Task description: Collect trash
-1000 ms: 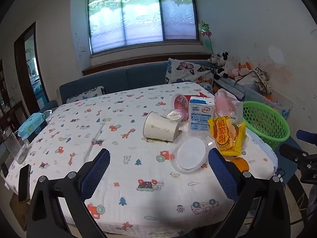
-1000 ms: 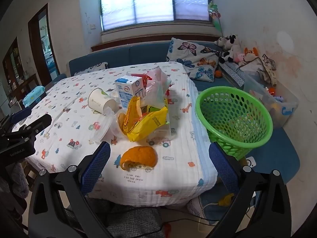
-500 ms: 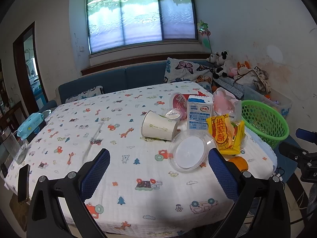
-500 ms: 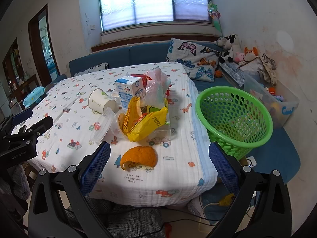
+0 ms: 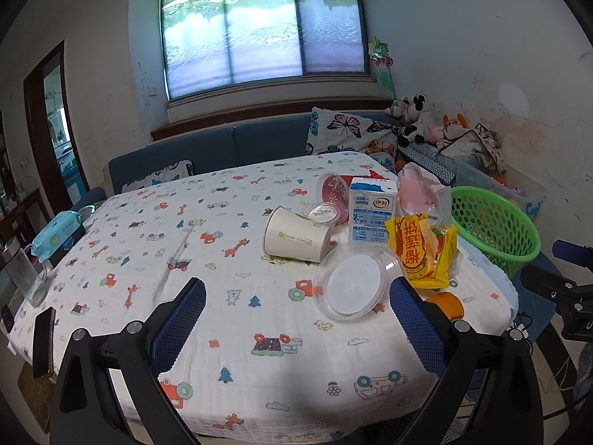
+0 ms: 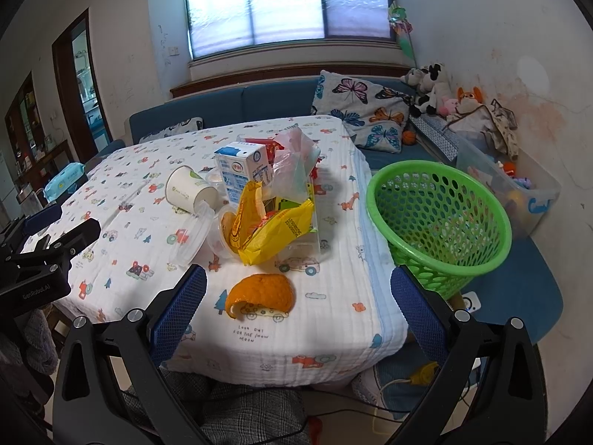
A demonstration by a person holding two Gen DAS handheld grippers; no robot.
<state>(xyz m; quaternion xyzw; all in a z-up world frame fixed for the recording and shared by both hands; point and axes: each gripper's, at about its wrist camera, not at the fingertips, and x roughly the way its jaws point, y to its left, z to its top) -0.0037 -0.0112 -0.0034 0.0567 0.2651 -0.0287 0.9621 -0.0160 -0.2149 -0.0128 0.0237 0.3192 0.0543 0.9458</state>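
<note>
Trash lies on the right part of the table: a tipped paper cup [image 5: 296, 234] [image 6: 191, 189], a clear plastic lid [image 5: 350, 286], a milk carton [image 5: 371, 210] [image 6: 242, 170], a yellow snack bag [image 5: 422, 256] [image 6: 272, 226], a pink plastic bag [image 5: 420, 194] and an orange peel [image 6: 261, 293] [image 5: 444, 304]. A green basket [image 6: 439, 218] [image 5: 494, 230] stands beside the table's right edge. My left gripper [image 5: 296, 330] is open and empty above the near table edge. My right gripper [image 6: 298, 319] is open and empty, just short of the peel.
The table wears a white cartoon-print cloth [image 5: 185, 244]. A glass jar [image 5: 24, 278], a phone [image 5: 42, 341] and a blue wipes pack [image 5: 55, 226] sit at its left edge. A blue sofa [image 5: 229, 148] with cushions and soft toys lines the far wall.
Both grippers have shifted only slightly; the left view has drifted a little back from the table. Nothing was gripped or moved.
</note>
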